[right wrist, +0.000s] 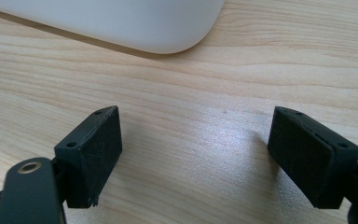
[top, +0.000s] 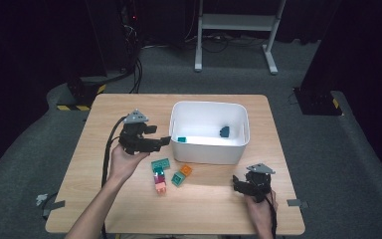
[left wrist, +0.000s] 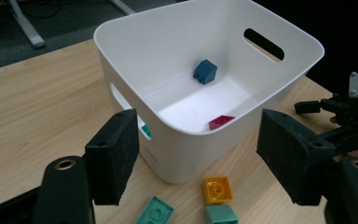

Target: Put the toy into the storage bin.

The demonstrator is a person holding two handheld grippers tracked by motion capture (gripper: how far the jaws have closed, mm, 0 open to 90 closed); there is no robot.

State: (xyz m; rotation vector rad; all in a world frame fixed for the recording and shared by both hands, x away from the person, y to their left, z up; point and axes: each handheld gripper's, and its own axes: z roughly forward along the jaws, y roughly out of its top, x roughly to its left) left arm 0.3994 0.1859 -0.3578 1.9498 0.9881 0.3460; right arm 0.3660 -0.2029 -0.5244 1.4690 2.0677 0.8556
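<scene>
Two hand-held grippers over one wooden bench (top: 219, 199). Left gripper (top: 163, 140): held above the bench just left of the white bin (top: 231, 153), jaws pointing toward the bin's near-left corner; in the left gripper view its jaws stand wide apart with nothing between the pads. Right gripper (top: 236, 182): low over the bench near the front right, well apart from the loose bricks; in the right gripper view its jaws are spread wide over bare wood, holding nothing, with the bin's rounded corner beyond. White bin, rectangular, slot handles in its end walls, standing at mid-bench: holds a dark blue brick (left wrist: 204, 71) toward the far side, a dark red brick (left wrist: 221, 121) on the floor by the near wall, and a teal brick (top: 181, 140) at the left end. Loose bricks on the bench in front of the bin, between the two grippers: an orange brick (left wrist: 217, 189) just beside the bin's front wall, a green brick (left wrist: 220, 215) touching it on the near side, a flat green plate brick (left wrist: 154, 212) to the left, and a stacked piece in green, pink and orange (top: 159, 182) nearest the person.
</scene>
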